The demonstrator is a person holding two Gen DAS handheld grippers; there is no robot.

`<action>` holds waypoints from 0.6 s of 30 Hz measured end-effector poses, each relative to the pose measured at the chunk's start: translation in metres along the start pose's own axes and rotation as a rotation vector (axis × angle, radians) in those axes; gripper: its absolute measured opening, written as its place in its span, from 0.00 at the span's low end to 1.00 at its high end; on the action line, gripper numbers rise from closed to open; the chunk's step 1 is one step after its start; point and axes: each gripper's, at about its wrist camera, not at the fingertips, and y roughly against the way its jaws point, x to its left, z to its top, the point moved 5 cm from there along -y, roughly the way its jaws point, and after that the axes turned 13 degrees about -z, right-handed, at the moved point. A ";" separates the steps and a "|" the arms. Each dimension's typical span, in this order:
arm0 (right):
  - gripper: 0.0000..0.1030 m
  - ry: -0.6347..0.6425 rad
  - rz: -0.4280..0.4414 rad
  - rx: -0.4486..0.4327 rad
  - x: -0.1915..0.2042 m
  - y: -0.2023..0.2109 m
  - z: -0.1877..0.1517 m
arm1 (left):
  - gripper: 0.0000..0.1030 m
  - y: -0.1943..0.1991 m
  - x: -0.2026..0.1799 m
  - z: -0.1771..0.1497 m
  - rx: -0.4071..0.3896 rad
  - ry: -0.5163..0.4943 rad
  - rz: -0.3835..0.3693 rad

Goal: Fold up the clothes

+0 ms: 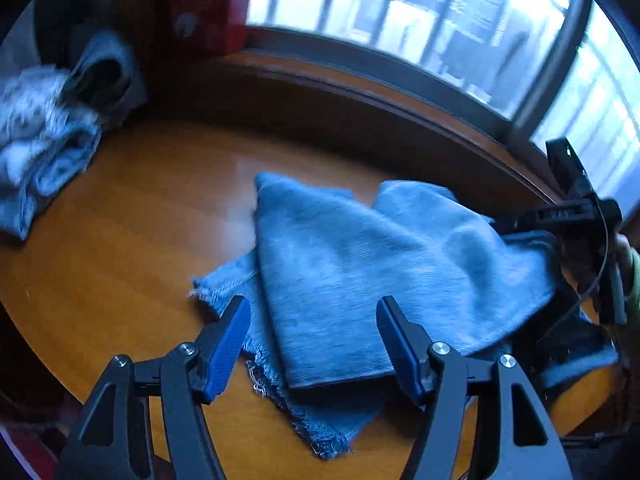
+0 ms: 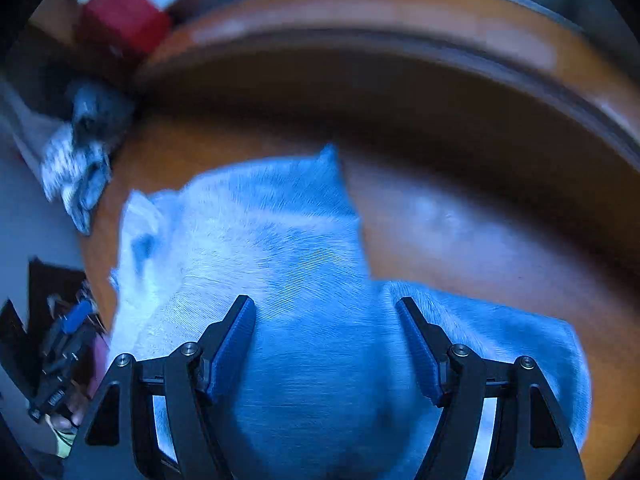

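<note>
While both claws hang open over the cloth, nothing is actually gripped yet, so this looks like the moment to pick the grab points properly. Closest in, the left claw (image 1: 314, 340) has its jaws spread wide, straddling the near hem of the folded jeans (image 1: 360, 272), blue pads clear of the fabric as far as I can tell. The right claw (image 2: 326, 344) is just as wide open, hovering over the bulkier end of the same denim, empty too.

The jeans lie crumpled in the middle of the wooden surface (image 1: 120, 260), one layer flopped over another, with a frayed edge (image 1: 320, 436) sticking out underneath at the near side. My guess: pinch both layers at the hem, not just the top one, or the under layer will drag and bunch. Smooth the hump in the middle before folding over.

Farther back on the left sits a heap of other clothes (image 1: 44, 140), well apart from the jeans. Beyond that, the window (image 1: 400, 12).
</note>
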 end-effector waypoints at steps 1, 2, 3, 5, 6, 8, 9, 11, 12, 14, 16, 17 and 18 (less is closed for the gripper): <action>0.70 0.028 -0.027 0.001 0.006 -0.005 -0.003 | 0.62 -0.005 0.005 -0.002 0.004 0.018 0.002; 0.70 0.057 -0.056 -0.004 0.012 -0.009 -0.006 | 0.62 -0.006 0.009 -0.004 0.009 0.021 0.009; 0.69 0.081 -0.078 -0.009 0.016 -0.013 -0.009 | 0.62 -0.010 0.012 -0.006 0.016 0.020 0.019; 0.62 0.084 -0.104 -0.036 0.018 -0.015 -0.016 | 0.62 -0.020 0.015 -0.008 0.034 0.008 0.048; 0.44 0.069 -0.120 -0.061 0.017 -0.013 -0.020 | 0.62 -0.023 0.016 -0.008 0.039 0.002 0.054; 0.18 0.024 -0.163 -0.111 0.013 -0.008 -0.028 | 0.62 -0.028 0.018 -0.007 0.046 -0.002 0.058; 0.15 -0.028 -0.158 -0.139 0.006 0.000 -0.033 | 0.62 -0.030 0.017 -0.006 0.045 0.001 0.051; 0.11 -0.149 -0.107 -0.198 -0.007 0.018 -0.045 | 0.62 -0.027 0.020 -0.004 0.041 -0.003 0.037; 0.11 -0.213 -0.088 -0.236 -0.016 0.030 -0.053 | 0.62 -0.027 0.020 -0.002 0.039 -0.009 0.033; 0.11 -0.320 -0.081 -0.321 -0.033 0.060 -0.072 | 0.62 -0.028 0.018 0.001 0.040 -0.024 0.034; 0.11 -0.388 -0.120 -0.389 -0.047 0.084 -0.091 | 0.62 -0.031 0.017 0.002 0.046 -0.037 0.031; 0.11 -0.415 -0.160 -0.421 -0.053 0.095 -0.102 | 0.62 -0.033 0.017 0.002 0.053 -0.041 0.024; 0.11 -0.442 -0.200 -0.453 -0.059 0.106 -0.114 | 0.62 -0.035 0.016 0.003 0.060 -0.044 0.017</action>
